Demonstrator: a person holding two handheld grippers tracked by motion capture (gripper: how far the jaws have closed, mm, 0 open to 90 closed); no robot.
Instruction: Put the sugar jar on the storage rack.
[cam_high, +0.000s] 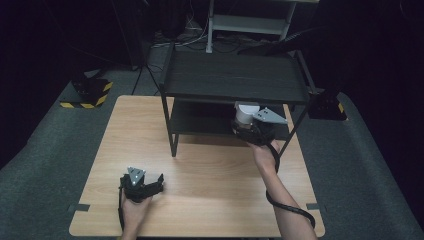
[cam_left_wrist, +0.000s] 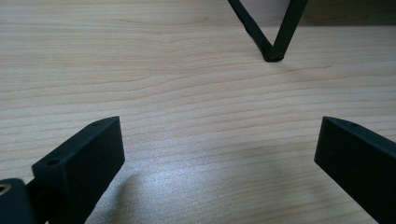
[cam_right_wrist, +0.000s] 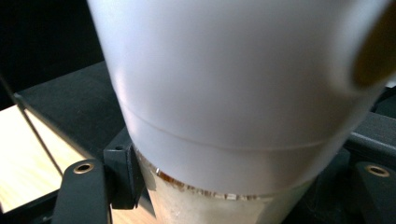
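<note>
A white cup (cam_high: 246, 112) is held at the right front of a black two-tier shelf (cam_high: 235, 75), level with its lower board (cam_high: 200, 120). My right gripper (cam_high: 248, 126) is shut on the cup from below. In the right gripper view the cup (cam_right_wrist: 233, 84) looms close, white above and translucent near its base, with the right gripper (cam_right_wrist: 243, 186) clamped around the base and the dark shelf board (cam_right_wrist: 70, 107) behind. My left gripper (cam_high: 157, 185) rests on the wooden table (cam_high: 210, 190) at the front left. The left gripper (cam_left_wrist: 219, 154) is open, with bare wood between its jaws.
A shelf leg (cam_left_wrist: 271, 46) stands on the table ahead of the left gripper. Yellow-and-black striped blocks sit on the grey floor at left (cam_high: 87, 92) and right (cam_high: 327, 107). A white rack (cam_high: 250, 22) stands behind the shelf.
</note>
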